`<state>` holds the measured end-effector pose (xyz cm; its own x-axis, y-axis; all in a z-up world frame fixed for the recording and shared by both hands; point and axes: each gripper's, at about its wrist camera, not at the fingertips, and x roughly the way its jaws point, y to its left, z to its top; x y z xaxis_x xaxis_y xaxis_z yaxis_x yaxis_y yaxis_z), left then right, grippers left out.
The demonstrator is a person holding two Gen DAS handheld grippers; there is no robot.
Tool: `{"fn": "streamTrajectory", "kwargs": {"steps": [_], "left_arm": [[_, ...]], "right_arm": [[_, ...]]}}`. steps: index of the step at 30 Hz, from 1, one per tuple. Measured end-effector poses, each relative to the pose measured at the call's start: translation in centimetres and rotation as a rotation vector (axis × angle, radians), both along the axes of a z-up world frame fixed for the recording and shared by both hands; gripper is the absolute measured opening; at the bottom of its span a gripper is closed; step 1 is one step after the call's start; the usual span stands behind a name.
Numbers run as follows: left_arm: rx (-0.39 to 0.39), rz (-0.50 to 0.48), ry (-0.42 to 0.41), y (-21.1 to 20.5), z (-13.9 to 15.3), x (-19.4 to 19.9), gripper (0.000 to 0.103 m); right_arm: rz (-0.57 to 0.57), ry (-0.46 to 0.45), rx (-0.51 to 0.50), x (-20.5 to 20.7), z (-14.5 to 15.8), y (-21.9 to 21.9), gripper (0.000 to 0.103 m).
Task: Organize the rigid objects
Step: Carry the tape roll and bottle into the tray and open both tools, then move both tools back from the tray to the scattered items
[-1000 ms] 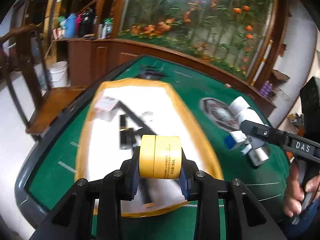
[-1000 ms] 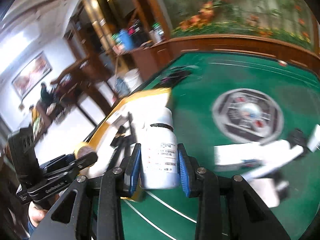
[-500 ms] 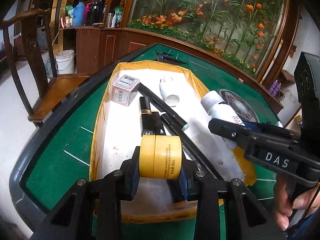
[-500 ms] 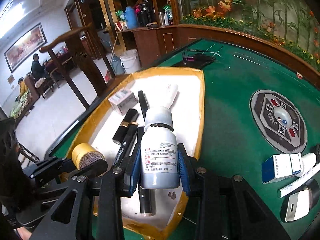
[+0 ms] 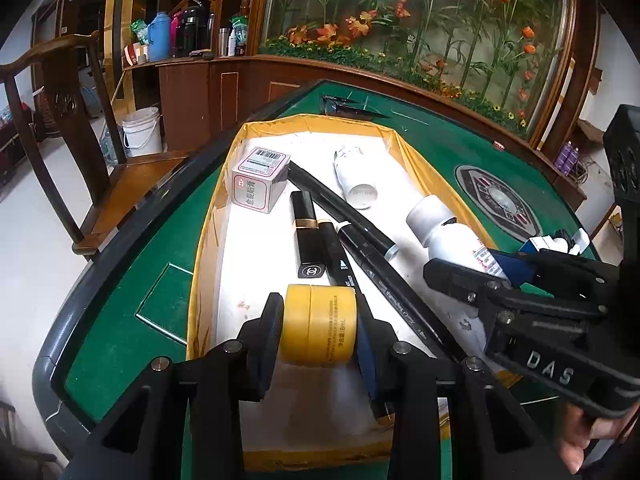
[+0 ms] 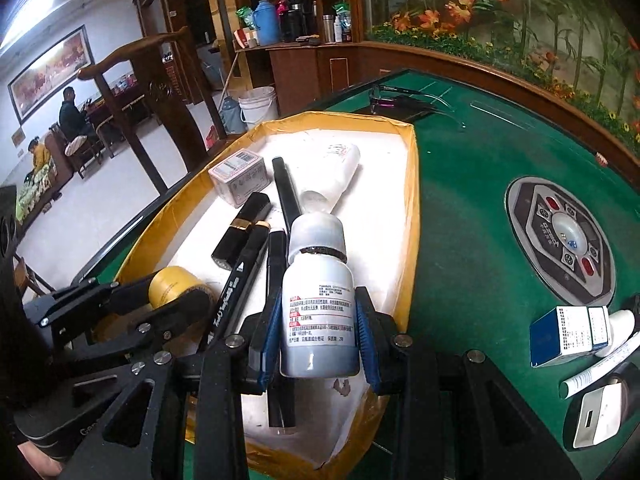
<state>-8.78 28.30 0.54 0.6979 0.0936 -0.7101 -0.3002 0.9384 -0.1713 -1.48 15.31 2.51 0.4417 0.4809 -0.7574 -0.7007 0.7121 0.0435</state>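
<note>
My left claw [image 5: 319,330] is clamped on the yellow jar [image 5: 318,329], my right claw [image 6: 318,338] on the white bottle [image 6: 318,304] — both hang over the near end of the yellow-edged tray [image 5: 208,216] on the green tabletop [image 6: 472,216], bottle cap pointing away. I read "DAS" on the right tool; the lipstick [image 5: 306,236] shows a Chanel mark.

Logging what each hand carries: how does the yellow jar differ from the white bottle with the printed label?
The yellow jar is squat and wide; the white bottle is taller, with a narrower cap. The jar is yellow with little print; the bottle is white with a dense text label. The jar sits in the left tongs, the bottle in the right tongs. Both are clamped sideways, over the yellow-rimmed tray.
</note>
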Motion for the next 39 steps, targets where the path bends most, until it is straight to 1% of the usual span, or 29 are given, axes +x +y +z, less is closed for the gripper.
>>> {"fn": "streamTrajectory", "kwargs": {"steps": [3, 5, 6, 7, 13, 15, 16, 17, 18, 19, 26, 30, 31, 33, 36, 39], "left_arm": [[-0.01, 0.004, -0.004, 0.1, 0.0, -0.2, 0.037], [-0.019, 0.004, -0.006, 0.2, 0.1, -0.2, 0.039], [-0.021, 0.006, -0.006, 0.2, 0.1, -0.2, 0.042], [-0.021, 0.007, -0.004, 0.2, 0.2, -0.2, 0.045], [-0.012, 0.012, -0.015, 0.2, 0.6, -0.8, 0.05], [-0.011, 0.008, -0.016, 0.1, 0.8, -0.9, 0.051], [-0.01, 0.007, -0.015, -0.1, 0.9, -0.9, 0.053], [-0.004, 0.007, -0.016, -0.3, 1.0, -0.9, 0.056], [0.003, 0.008, -0.015, -0.4, 1.1, -1.0, 0.063], [0.011, 0.009, -0.013, -0.5, 1.2, -1.0, 0.066], [0.019, 0.016, -0.003, -1.0, 1.6, -1.0, 0.068], [0.023, 0.011, -0.016, -1.4, 2.3, -1.3, 0.071], [0.023, 0.008, -0.022, -1.6, 2.6, -1.3, 0.071], [0.015, -0.005, -0.039, -2.0, 3.2, -1.2, 0.071], [-0.006, -0.049, -0.058, -3.1, 4.0, -0.7, 0.071], [0.007, -0.111, -0.065, -5.6, 5.1, 0.4, 0.071]], "right_arm": [[0.02, 0.0, -0.017, -0.3, -0.2, 0.4, 0.033], [0.022, -0.012, -0.026, -0.4, -0.2, 0.4, 0.033], [0.022, -0.013, -0.026, -0.3, -0.2, 0.4, 0.033], [0.02, -0.012, -0.02, -0.3, -0.1, 0.3, 0.033], [0.013, 0.003, 0.01, -0.1, 0.4, -0.2, 0.034], [0.006, 0.017, 0.032, 0.1, 0.8, -0.6, 0.034], [0.0, 0.018, 0.048, 0.3, 1.1, -0.9, 0.034], [-0.008, 0.016, 0.063, 0.3, 1.5, -1.2, 0.034], [-0.017, 0.013, 0.078, 0.4, 1.9, -1.6, 0.034], [-0.025, 0.013, 0.089, 0.5, 2.2, -1.9, 0.034], [-0.07, 0.049, 0.168, 1.6, 3.9, -4.9, 0.035], [-0.118, 0.019, 0.232, 2.7, 5.9, -9.0, 0.036], [-0.15, 0.0, 0.251, 3.2, 6.5, -10.8, 0.04], [-0.218, -0.028, 0.273, 4.2, 7.2, -14.2, 0.043], [-0.306, -0.035, 0.286, 5.8, 7.2, -18.7, 0.043], [-0.405, -0.018, 0.292, 7.4, 6.4, -23.6, 0.043]]}}
